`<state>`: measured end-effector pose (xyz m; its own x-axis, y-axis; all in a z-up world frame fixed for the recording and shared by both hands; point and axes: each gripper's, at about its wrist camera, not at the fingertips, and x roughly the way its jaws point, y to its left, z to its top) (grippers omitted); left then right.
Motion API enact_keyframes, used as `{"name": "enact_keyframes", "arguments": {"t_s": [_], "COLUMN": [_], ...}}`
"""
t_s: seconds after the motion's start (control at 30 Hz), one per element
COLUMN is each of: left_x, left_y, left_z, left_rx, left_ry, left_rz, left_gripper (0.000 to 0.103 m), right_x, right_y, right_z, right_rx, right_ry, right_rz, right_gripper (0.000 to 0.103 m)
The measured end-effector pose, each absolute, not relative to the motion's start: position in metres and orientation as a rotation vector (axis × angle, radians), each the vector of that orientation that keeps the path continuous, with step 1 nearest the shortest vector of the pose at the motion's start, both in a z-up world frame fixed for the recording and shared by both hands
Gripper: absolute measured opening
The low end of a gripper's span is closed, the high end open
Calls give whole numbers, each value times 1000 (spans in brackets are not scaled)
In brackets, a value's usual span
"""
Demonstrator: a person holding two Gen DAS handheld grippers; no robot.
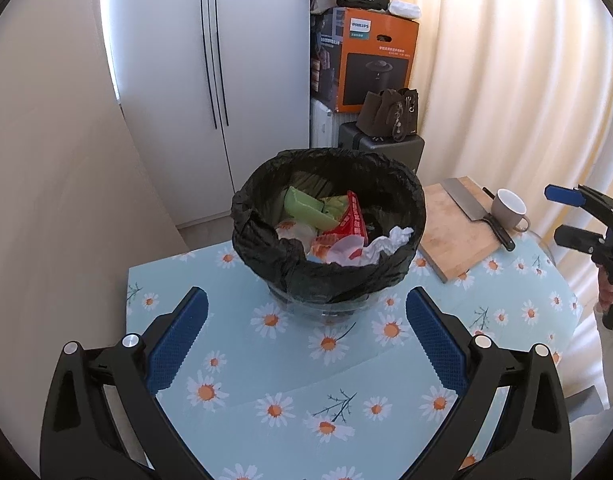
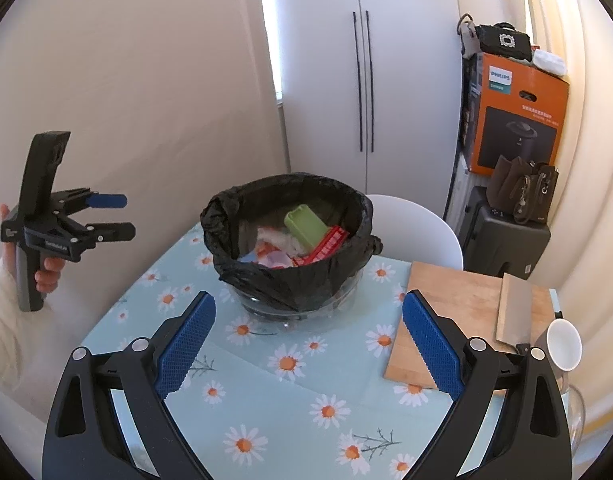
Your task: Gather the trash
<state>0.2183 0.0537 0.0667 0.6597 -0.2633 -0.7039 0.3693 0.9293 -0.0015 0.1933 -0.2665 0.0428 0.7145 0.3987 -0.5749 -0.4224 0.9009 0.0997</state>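
Your left gripper [image 1: 306, 320] hangs above the near part of the tabletop [image 1: 386, 404], its blue-padded jaws spread wide with nothing between them. Your right gripper [image 2: 308, 328] is the same: jaws released, empty, poised over the daisy-print cloth near the table's front edge. From the right wrist view you can also see your left hand [image 2: 46, 276] wrapped round the left gripper's handle off the table's left edge, a pale sleeve [image 2: 2, 320] at the wrist.

The trash bin [image 1: 330, 280], a clear bowl-like container lined with a black bag [image 1: 346, 168], stands on the tabletop toward its far edge, straight ahead of both grippers and well apart from their fingertips. Inside it lie a green plastic piece [image 1: 306, 208], a red printed wrapper [image 1: 350, 224] and crumpled white paper [image 1: 390, 240], all below the bag's rim.

To the right of the bin, at the table's far right corner, a wooden cutting board [image 1: 454, 236] lies flat. A cleaver [image 1: 470, 200] rests across it, and a grey cup [image 1: 510, 208] stands just beside the cleaver's handle at the board's right edge.
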Motion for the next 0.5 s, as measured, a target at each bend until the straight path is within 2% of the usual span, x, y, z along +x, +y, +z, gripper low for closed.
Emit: {"name": "enact_keyframes", "arguments": {"t_s": [0.5], "left_x": [215], "left_y": [53], "left_z": [63], "left_rx": [142], "left_ry": [775], "left_rz": [-346], "left_gripper": [97], "right_x": [191], "right_y": [-268], "right_z": [41], "right_rx": [-35], "right_ry": [628], "right_rz": [446], "right_gripper": [90]}}
